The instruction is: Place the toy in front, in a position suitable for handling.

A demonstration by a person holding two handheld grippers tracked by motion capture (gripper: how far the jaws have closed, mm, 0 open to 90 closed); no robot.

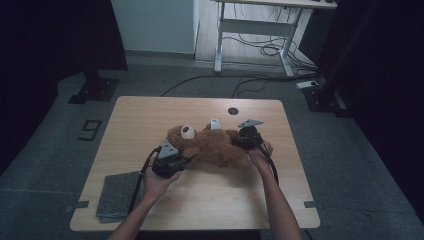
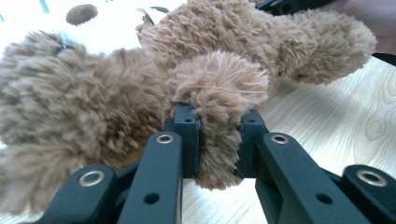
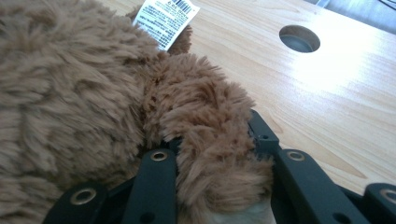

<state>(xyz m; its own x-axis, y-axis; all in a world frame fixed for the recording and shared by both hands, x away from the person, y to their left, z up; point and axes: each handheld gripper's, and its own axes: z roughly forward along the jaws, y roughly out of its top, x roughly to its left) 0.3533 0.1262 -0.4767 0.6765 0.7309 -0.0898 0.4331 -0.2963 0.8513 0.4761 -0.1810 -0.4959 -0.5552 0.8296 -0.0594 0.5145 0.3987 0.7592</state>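
Pale wood counter point(image 1: 200, 200), round cable hole point(image 1: 233, 111) near the far edge. Brown bear point(image 1: 210, 145) lying across the middle, head toward the left, white tag point(image 1: 215, 123) poking up behind. Left tool point(image 1: 170, 162) pinching a furry limb, pads pressed into the plush. Right tool point(image 1: 248, 136) clamped on another limb at the bear's far end. Folded grey cloth point(image 1: 117, 195) at the near left corner. Dim room beyond: grey carpet point(image 1: 360, 150), white desk frame point(image 1: 255, 30) at the back, cables point(image 1: 260, 50) snaking beneath, black stand base point(image 1: 95, 90) to the left, tape mark point(image 1: 90, 130) on the floor.
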